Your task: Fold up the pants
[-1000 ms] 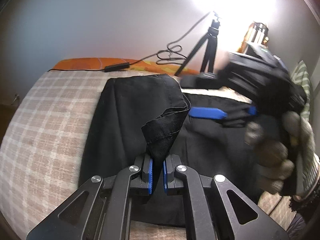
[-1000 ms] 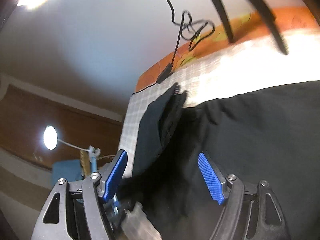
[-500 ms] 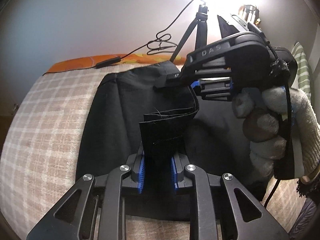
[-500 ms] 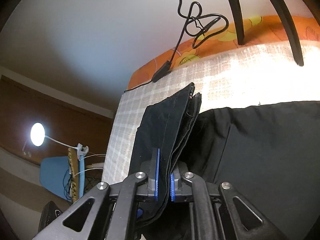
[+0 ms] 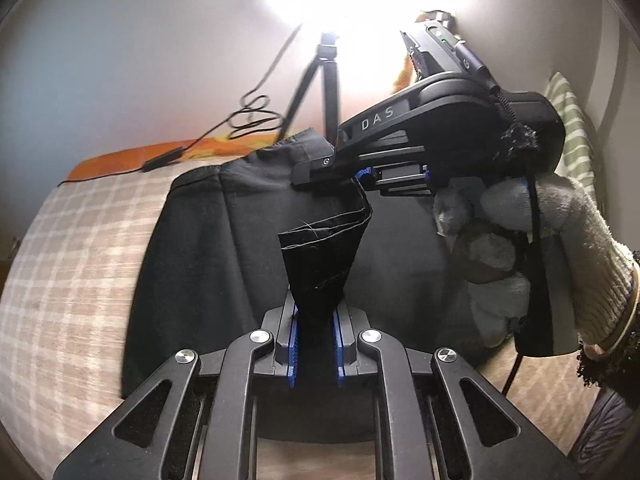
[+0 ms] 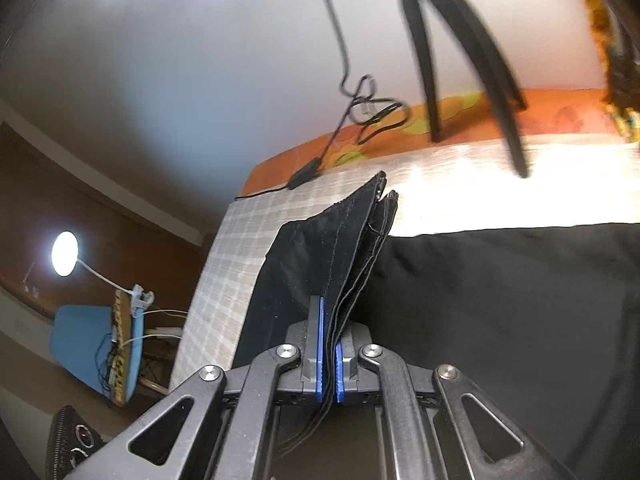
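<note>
Hems lifted higher, one pants, two hand-held grippers, left, right, each clamping fabric

Matt black woven cloth on the pants, loose threads along the stitched hem. Matt black plastic on the left tool and right tool, ribbed blue pads, shiny metal rivets. Coarse checked beige weave on the bed cover. Fuzzy grey-white knit on the glove, right of frame. Smooth matt painted wall, upper left.
</note>
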`<move>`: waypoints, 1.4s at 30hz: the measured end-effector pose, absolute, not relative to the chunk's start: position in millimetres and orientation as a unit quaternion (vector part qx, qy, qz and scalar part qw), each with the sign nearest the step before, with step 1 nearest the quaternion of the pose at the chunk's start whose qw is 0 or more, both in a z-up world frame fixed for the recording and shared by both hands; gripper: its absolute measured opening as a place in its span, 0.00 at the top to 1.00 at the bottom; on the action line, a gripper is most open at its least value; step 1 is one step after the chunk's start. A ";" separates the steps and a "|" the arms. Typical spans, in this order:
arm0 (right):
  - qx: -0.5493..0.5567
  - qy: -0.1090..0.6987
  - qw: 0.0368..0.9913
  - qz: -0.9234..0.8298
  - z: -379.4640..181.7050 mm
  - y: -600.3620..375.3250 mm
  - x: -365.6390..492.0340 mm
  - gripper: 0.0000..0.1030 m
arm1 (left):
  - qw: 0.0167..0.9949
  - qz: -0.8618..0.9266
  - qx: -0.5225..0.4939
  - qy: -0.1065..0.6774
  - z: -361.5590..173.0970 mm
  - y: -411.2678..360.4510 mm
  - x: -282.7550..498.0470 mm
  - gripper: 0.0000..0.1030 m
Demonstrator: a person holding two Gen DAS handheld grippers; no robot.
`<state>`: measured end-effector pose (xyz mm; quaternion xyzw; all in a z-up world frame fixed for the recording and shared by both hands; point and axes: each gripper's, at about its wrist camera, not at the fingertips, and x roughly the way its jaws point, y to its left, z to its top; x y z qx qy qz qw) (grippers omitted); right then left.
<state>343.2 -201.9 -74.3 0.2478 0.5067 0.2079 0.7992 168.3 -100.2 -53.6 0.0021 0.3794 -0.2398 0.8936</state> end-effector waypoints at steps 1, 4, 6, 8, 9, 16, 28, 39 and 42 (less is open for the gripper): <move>0.247 0.506 0.800 0.205 -73.4 -207.2 340.5 0.98 | 0.892 -0.244 0.001 0.380 -52.7 -106.5 165.5 0.89; 0.247 0.504 0.805 0.193 -71.8 -226.1 330.8 0.98 | 0.887 -0.258 -0.002 0.382 -53.2 -123.3 160.0 0.90; 0.247 0.504 0.807 0.184 -71.5 -241.5 324.5 0.98 | 0.883 -0.267 -0.008 0.385 -54.6 -135.4 157.2 0.91; 0.246 0.504 0.809 0.177 -70.5 -251.4 320.6 0.98 | 0.880 -0.274 -0.014 0.389 -56.7 -144.5 156.3 0.91; 0.243 0.504 0.811 0.172 -70.2 -257.8 317.8 0.98 | 0.877 -0.278 -0.018 0.391 -57.6 -149.5 155.2 0.91; 0.231 0.500 0.822 0.147 -67.8 -293.6 306.5 0.98 | 0.863 -0.305 -0.047 0.401 -64.6 -180.8 157.3 0.91; 0.220 0.494 0.836 0.096 -59.6 -363.7 283.3 0.99 | 0.843 -0.356 -0.036 0.401 -63.3 -233.3 146.8 0.92; 0.193 0.492 0.847 0.059 -50.9 -392.0 273.2 0.99 | 0.831 -0.384 -0.024 0.403 -64.6 -271.4 143.7 0.92; 0.192 0.493 0.847 0.046 -51.7 -405.2 270.4 0.99 | 0.824 -0.396 -0.017 0.405 -66.7 -285.9 140.0 0.92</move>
